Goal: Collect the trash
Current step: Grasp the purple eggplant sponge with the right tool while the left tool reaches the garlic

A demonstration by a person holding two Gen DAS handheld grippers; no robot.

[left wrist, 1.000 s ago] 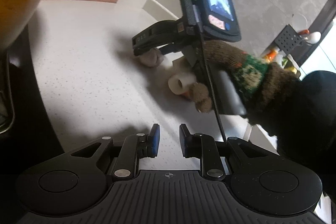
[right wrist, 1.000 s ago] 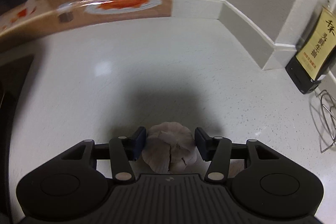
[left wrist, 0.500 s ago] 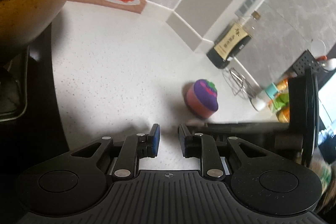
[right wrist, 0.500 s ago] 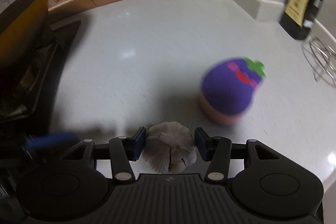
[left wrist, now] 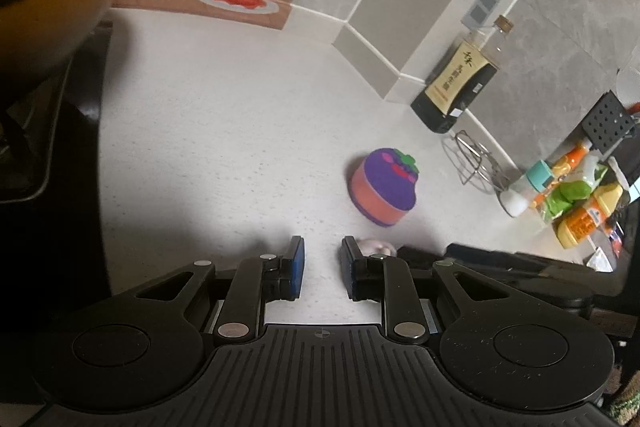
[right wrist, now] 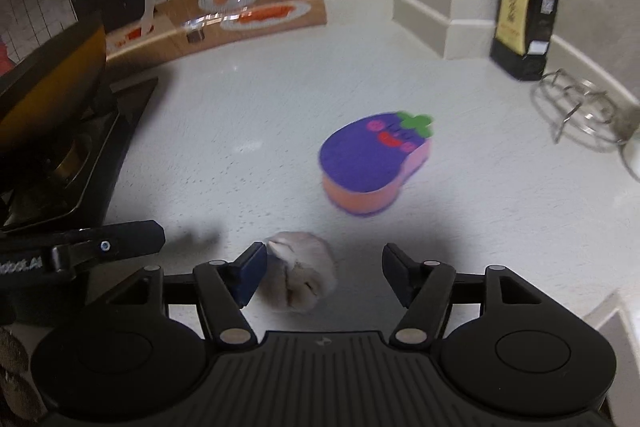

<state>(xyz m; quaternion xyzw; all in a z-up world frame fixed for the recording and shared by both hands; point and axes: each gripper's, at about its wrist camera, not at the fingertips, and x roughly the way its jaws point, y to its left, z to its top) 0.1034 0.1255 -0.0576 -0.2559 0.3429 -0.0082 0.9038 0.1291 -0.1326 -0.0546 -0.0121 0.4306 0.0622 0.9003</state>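
A pale garlic bulb point(right wrist: 302, 277) lies between the fingers of my right gripper point(right wrist: 325, 255), low over the white counter point(right wrist: 248, 115). The jaws are opening. The bulb rests against the left blue pad point(right wrist: 250, 273), and a wide gap separates it from the right pad. In the left wrist view the same bulb point(left wrist: 375, 246) peeks out just past my left gripper's right fingertip. My left gripper point(left wrist: 322, 259) hovers with a narrow gap and nothing between its pads. Its black finger point(right wrist: 100, 247) shows at the left edge of the right wrist view.
A purple eggplant-shaped sponge point(right wrist: 372, 163) sits mid-counter. Along the right wall stand a dark sauce bottle point(right wrist: 524, 23) and a wire rack point(right wrist: 580, 111). A wok point(right wrist: 52, 83) on the black stove point(right wrist: 80, 163) takes up the left side. Colourful bottles point(left wrist: 572, 195) crowd the far right.
My right gripper carried the garlic from the far counter toward the near side, past the sponge, and its jaws have widened off the bulb. The left gripper turned slightly, its gap unchanged.
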